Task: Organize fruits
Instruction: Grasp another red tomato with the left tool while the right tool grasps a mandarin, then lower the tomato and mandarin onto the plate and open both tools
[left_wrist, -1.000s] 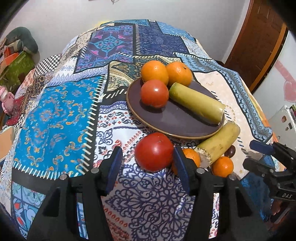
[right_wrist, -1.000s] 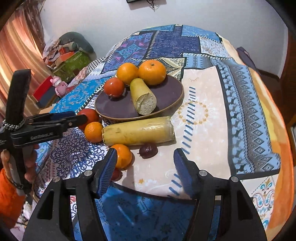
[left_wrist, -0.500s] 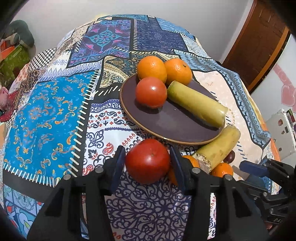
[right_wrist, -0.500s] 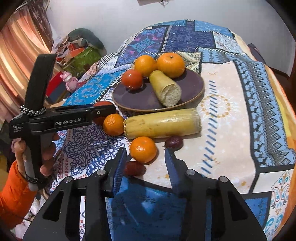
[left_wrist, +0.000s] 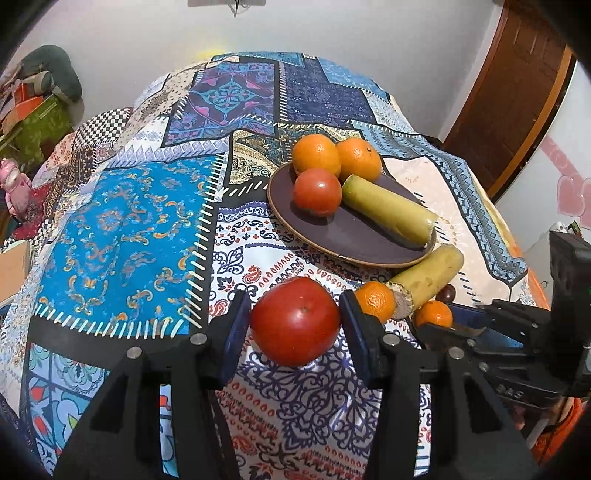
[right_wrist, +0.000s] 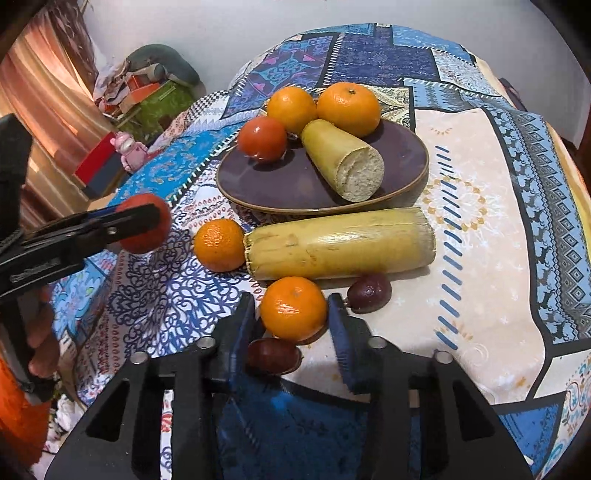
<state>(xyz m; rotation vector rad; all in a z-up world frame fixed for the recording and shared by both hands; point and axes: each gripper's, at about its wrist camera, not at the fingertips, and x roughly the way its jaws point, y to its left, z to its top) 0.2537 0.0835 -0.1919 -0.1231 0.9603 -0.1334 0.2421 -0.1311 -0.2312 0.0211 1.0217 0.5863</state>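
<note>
Two grippers, one fruit between each pair of fingers, over my patchwork-print tablecloth (left_wrist: 122, 221).

My round dark-brown plate (right_wrist: 402, 155) carries two oranges, a red tomato and a cut yellow-green cane piece; the longer cane piece (right_wrist: 340, 248) lies on the cloth just beside its rim. My left gripper (left_wrist: 293, 325) has its jaws clamped on the large red tomato (left_wrist: 295, 320). My right gripper (right_wrist: 291, 314) brackets the small orange mandarin (right_wrist: 293, 307), jaws apart, contact unclear.
</note>
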